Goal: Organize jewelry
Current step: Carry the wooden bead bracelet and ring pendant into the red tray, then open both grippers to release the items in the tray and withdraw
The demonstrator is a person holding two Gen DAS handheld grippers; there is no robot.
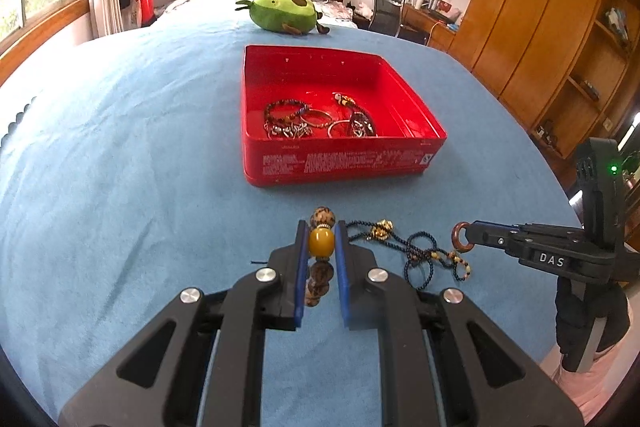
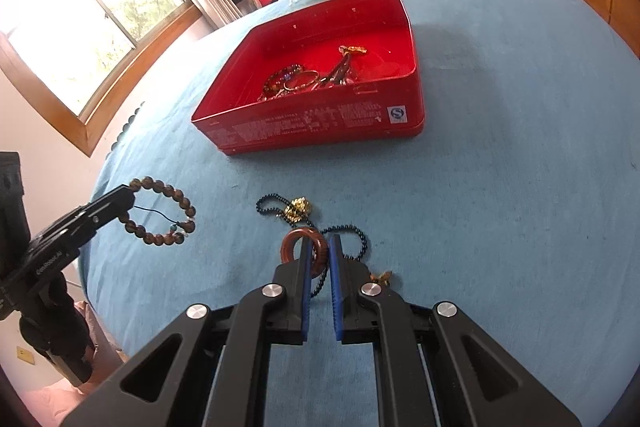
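While my left tool (image 1: 321,241) squeezes a big yellow bead (image 1: 321,241) on the brown bead bracelet (image 2: 162,211), my right tool (image 2: 320,255) squeezes a reddish-brown ring (image 2: 306,251). Both tools are closed tight on these things. From the right camera, I see the bracelet hanging in a loop from the tip of the left tool, above the blue cloth (image 1: 120,167) on the desk. A thin dark string crosses the middle of the loop.

A dark bead necklace (image 1: 420,255) with gold charms lies in curls on the cloth, between my two tools. The ring sits right over it, and I cannot tell if the ring is tied to it.

Past the necklace stands a red box (image 1: 340,159) with no lid on. More jewelry (image 1: 316,119) is piled inside it, near the front wall: bracelets, shiny rings and a chain. The box is well apart from both tools.

Behind the box lies a green avocado toy (image 1: 282,11). A window (image 2: 92,7) lets in bright light on the left.
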